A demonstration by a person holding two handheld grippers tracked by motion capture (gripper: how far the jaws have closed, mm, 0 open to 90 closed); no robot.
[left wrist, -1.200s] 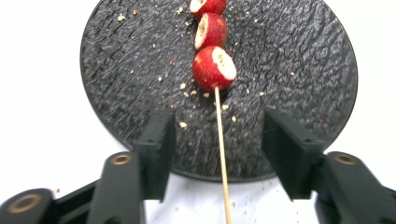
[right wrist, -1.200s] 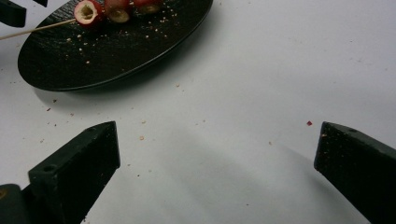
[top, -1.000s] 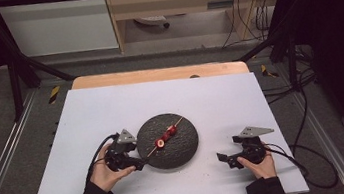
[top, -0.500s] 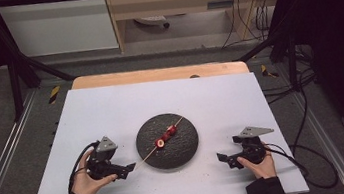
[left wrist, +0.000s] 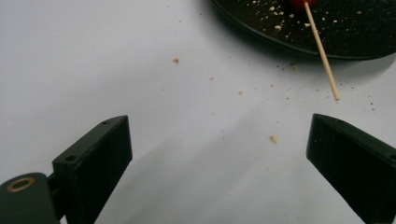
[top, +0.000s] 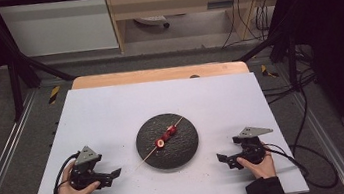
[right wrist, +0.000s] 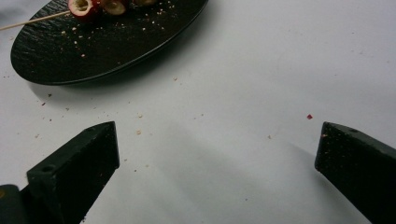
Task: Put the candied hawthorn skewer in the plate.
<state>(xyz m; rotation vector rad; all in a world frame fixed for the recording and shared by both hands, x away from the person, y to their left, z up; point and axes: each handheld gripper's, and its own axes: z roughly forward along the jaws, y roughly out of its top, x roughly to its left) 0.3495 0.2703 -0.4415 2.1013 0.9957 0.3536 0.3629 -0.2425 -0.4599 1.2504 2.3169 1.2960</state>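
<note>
My left gripper point(top: 112, 174) and right gripper point(top: 224, 159) gape empty beside the plate point(top: 149, 153); a careless nudge could tip its overhanging skewer point(top: 144, 159) off.

Your skewer point(top: 161, 141): thin wooden stick, lying diagonally across black plate point(top: 187, 150), bare end overhanging rim toward your left. Red pieces point(top: 165, 137), perhaps three, threaded mid-stick. Plate sits centre of surface, crumb-speckled.

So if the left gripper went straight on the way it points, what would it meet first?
Probably the bare end of the skewer overhanging the black plate; the left gripper stands open, empty, over crumb-strewn table.
</note>
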